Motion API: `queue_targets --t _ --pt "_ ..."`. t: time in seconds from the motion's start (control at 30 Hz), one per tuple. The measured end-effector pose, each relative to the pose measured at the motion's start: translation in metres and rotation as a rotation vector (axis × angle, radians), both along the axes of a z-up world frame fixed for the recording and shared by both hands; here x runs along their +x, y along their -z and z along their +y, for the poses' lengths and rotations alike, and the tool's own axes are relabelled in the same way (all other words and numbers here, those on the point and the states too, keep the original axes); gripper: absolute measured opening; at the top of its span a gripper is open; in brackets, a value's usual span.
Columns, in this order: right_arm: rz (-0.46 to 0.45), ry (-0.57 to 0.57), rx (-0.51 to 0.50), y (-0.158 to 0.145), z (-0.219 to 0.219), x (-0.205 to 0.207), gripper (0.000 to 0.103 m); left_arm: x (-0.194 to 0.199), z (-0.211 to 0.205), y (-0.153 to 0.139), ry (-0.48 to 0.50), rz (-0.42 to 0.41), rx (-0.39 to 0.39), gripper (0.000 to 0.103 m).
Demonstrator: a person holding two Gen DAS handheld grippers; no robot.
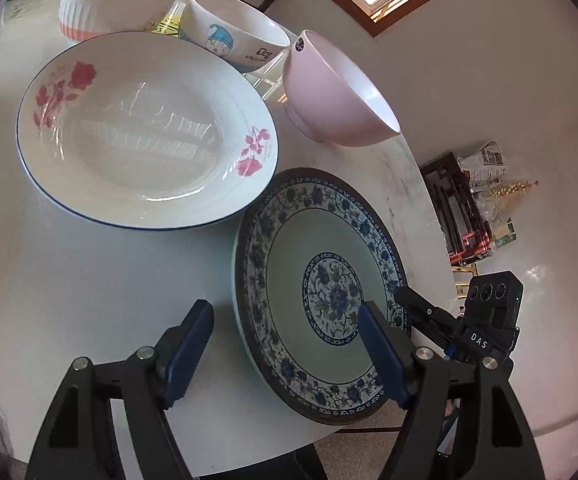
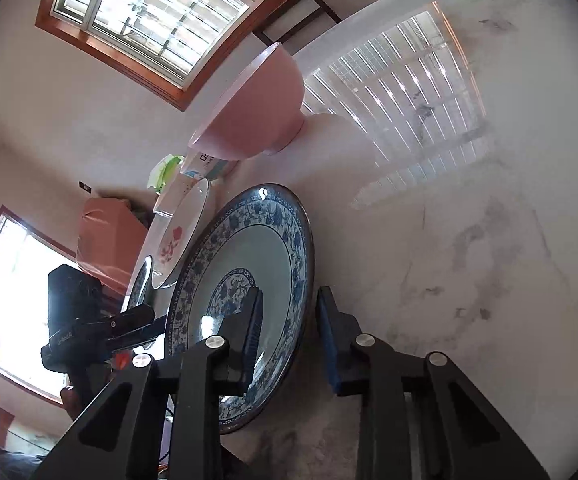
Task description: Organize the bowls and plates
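Table: pale marbled top that carries all the crockery.
Blue-patterned plate: nearest of the dishes, at the table's near edge and between the two grippers.
Left gripper: angled down toward the table with its jaws spread wide. They straddle the blue-patterned plate's left rim, one finger over bare table and the other over the plate's inner well. Neither pad presses on the plate.
Right gripper: comes in from the plate's opposite side, rolled over so the table looks steeply tilted in its own view. Its jaws are drawn close and clamped on the plate's rim, one finger on the upper face and the other outside the edge.
Rose plate: white with a thin blue rim, lying flat just beyond the blue-patterned plate with their rims almost touching.
Pink bowl: upright, behind the blue-patterned plate near the table's right edge.
Cartoon bowl: white, behind the rose plate.
Ribbed bowl: white over a salmon base, left of the cartoon bowl.
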State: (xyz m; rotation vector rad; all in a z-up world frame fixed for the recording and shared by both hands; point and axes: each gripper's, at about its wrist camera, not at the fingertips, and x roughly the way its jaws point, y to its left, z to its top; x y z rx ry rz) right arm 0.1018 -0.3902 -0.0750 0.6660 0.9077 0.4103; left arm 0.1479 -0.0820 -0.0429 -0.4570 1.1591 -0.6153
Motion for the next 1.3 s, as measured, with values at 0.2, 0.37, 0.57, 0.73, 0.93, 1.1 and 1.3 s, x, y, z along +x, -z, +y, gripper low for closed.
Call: queue_targets --t 0.2,0.37,0.57,0.73,0.93,1.1,1.3 --pt "-0.027 0.03 -0.047 0.001 0.001 -0.009 0.012 -0.012 -0.01 -0.002 -0.041 -0.099 0.191 0.019" --pt "-0.031 0.06 -0.066 -0.001 0.005 -0.032 0.012 -0.03 -0.006 -0.003 -0.034 -0.143 0.196 0.019" --pt "-0.055 0.072 -0.067 -0.008 0.022 -0.065 0.013 -0.053 0.01 -0.012 -0.041 -0.2 0.197 0.019" --pt "-0.079 0.03 -0.064 -0.02 0.048 -0.075 0.013 -0.076 0.038 -0.021 -0.088 -0.251 0.199 0.019" --pt "-0.105 -0.077 -0.059 -0.03 0.099 -0.063 0.013 -0.097 0.086 -0.034 -0.214 -0.291 0.223 0.019" --pt "-0.124 -0.189 -0.055 -0.037 0.151 -0.038 0.013 -0.109 0.135 -0.046 -0.339 -0.308 0.248 0.019" --pt "-0.153 -0.309 -0.07 -0.043 0.221 0.001 0.013 -0.103 0.196 -0.054 -0.477 -0.332 0.286 0.019"
